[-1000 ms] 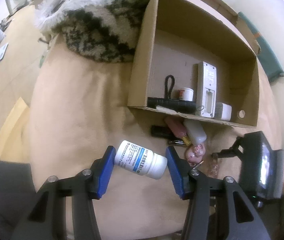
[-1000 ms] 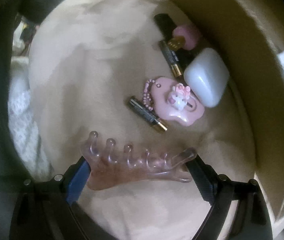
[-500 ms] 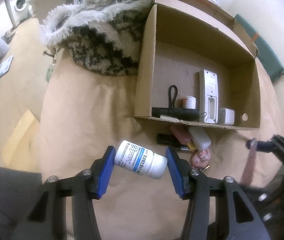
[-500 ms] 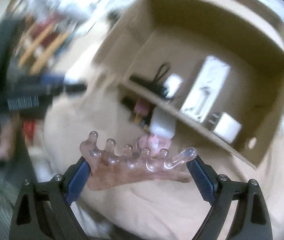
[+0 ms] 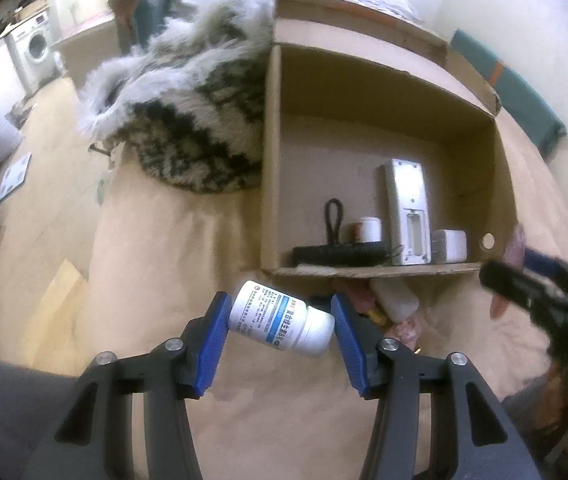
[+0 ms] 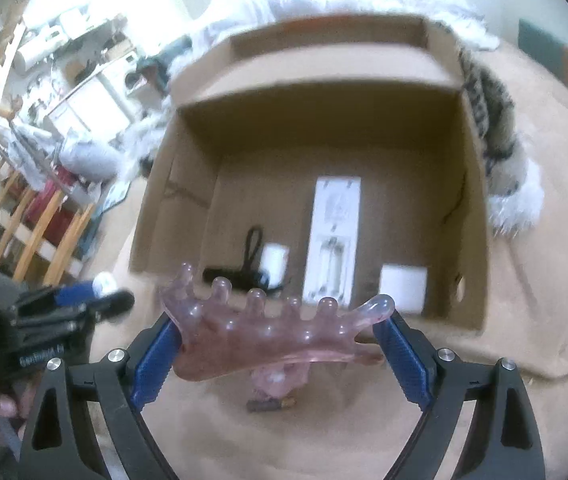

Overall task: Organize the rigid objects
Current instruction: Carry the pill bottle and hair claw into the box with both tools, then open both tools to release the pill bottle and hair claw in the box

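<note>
My left gripper (image 5: pixel 280 322) is shut on a white pill bottle (image 5: pixel 282 319) with a blue label, held crosswise just in front of an open cardboard box (image 5: pixel 272 152). My right gripper (image 6: pixel 280 328) is shut on a translucent pink knobbed massage comb (image 6: pixel 272 332), held over the box's near wall (image 6: pixel 460 320). In the left wrist view the right gripper (image 5: pixel 532 280) shows blurred at the right edge with the comb (image 5: pixel 514 246) edge-on. Inside the box lie a white remote (image 5: pixel 408 212), a black tool with a loop (image 5: pixel 338 250), a small white jar (image 5: pixel 369 230) and a white cube (image 5: pixel 449 246).
Small items lie on the tan blanket before the box: a white case (image 5: pixel 396 299), a pink trinket (image 6: pixel 278 384), a battery (image 6: pixel 270 404). A furry black-and-white throw (image 5: pixel 188 108) sits left of the box. A washing machine (image 5: pixel 36 50) stands far left.
My right gripper has risen and rolled with the comb, from looking down at the blanket items to facing into the box. The left gripper tilted slightly; the bottle stays gripped.
</note>
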Demonstrator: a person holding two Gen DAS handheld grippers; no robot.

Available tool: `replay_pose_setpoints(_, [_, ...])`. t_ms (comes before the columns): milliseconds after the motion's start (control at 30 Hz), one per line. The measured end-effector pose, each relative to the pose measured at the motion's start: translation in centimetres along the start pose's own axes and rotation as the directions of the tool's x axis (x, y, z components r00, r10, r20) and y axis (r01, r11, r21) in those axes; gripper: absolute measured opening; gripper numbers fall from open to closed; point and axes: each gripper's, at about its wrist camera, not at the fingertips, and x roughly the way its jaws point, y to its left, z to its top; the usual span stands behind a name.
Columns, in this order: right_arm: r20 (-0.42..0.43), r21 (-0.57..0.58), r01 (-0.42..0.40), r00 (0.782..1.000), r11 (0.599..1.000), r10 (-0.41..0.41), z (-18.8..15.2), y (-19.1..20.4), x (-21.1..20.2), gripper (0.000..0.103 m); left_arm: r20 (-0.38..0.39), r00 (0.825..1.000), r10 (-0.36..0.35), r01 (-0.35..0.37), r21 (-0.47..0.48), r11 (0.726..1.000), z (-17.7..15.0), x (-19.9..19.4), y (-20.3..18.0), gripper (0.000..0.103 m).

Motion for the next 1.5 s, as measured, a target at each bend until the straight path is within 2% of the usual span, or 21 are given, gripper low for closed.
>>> replay_pose_setpoints(133, [0.053, 0.074, 0.0, 0.999, 0.997, -0.004, 1.6, -1.5, -0.1, 0.099, 0.031, 0.999, -0.027, 0.026, 0.043, 0.999, 1.8, -0.9, -1.7, 0.048])
replay_pose_setpoints(267, [0.058, 0.129, 0.039, 0.997, 0.991, -0.047, 2.4, -3.3, 0.7, 0.099, 0.073, 0.997, -0.026, 0.02, 0.093, 0.995, 4.4, -1.3, -3.1, 0.048])
replay_pose_setpoints(400, [0.046, 0.146, 0.061, 0.997, 0.987, -0.068, 3.2, -4.1, 1.3, 0.099, 0.067, 0.997, -0.042, 0.033, 0.134, 0.99, 6.9, 0.3, -4.3, 0.048])
replay_pose_setpoints(500, [0.04, 0.137, 0.078, 0.996, 0.987, -0.085, 3.6, -4.1, 2.0, 0.099, 0.066, 0.998, -0.021, 0.012, 0.135, 0.991, 7.9, 1.9, -4.6, 0.048])
replay_pose_setpoints(667, [0.0, 0.161, 0.109, 0.994, 0.981, -0.11, 3.7, -4.7, 3.6, 0.099, 0.048, 0.999, -0.024, 0.018, 0.115, 0.993, 7.5, 4.2, -4.5, 0.048])
replay_pose_setpoints(900, [-0.084, 0.142, 0.168, 0.984, 0.976, -0.157, 3.1, -4.6, 5.8, 0.099, 0.029, 1.0, 0.012, -0.016, 0.139, 0.99, 7.1, 6.0, -4.6, 0.048])
replay_pose_setpoints(1033, [-0.099, 0.105, 0.211, 0.975, 0.972, -0.2, 3.0, -4.2, 6.2, 0.099, 0.023, 1.0, 0.011, -0.014, 0.148, 0.989, 7.1, 6.4, -4.8, 0.048])
replay_pose_setpoints(1233, [-0.11, 0.067, 0.224, 0.97, 0.972, -0.216, 2.8, -3.4, 6.7, 0.099, 0.01, 1.0, 0.004, -0.005, 0.147, 0.989, 7.1, 6.6, -5.1, 0.048])
replay_pose_setpoints(1300, [-0.107, 0.071, 0.219, 0.972, 0.973, -0.211, 3.2, -3.4, 6.9, 0.099, 0.015, 1.0, 0.007, -0.009, 0.153, 0.988, 7.1, 6.5, -5.2, 0.051])
replay_pose_setpoints(1333, [-0.104, 0.071, 0.218, 0.972, 0.973, -0.21, 3.3, -3.3, 6.9, 0.099, 0.02, 1.0, 0.006, -0.009, 0.152, 0.988, 7.1, 6.3, -5.2, 0.06])
replay_pose_setpoints(1367, [-0.104, 0.071, 0.22, 0.972, 0.973, -0.212, 3.4, -3.2, 7.0, 0.099, 0.026, 1.0, 0.004, -0.008, 0.148, 0.989, 7.1, 6.2, -5.2, 0.064])
replay_pose_setpoints(1500, [-0.093, 0.091, 0.218, 0.973, 0.972, -0.21, 3.2, -3.5, 7.0, 0.103, 0.015, 1.0, -0.025, 0.022, 0.13, 0.991, 7.1, 5.8, -5.2, 0.072])
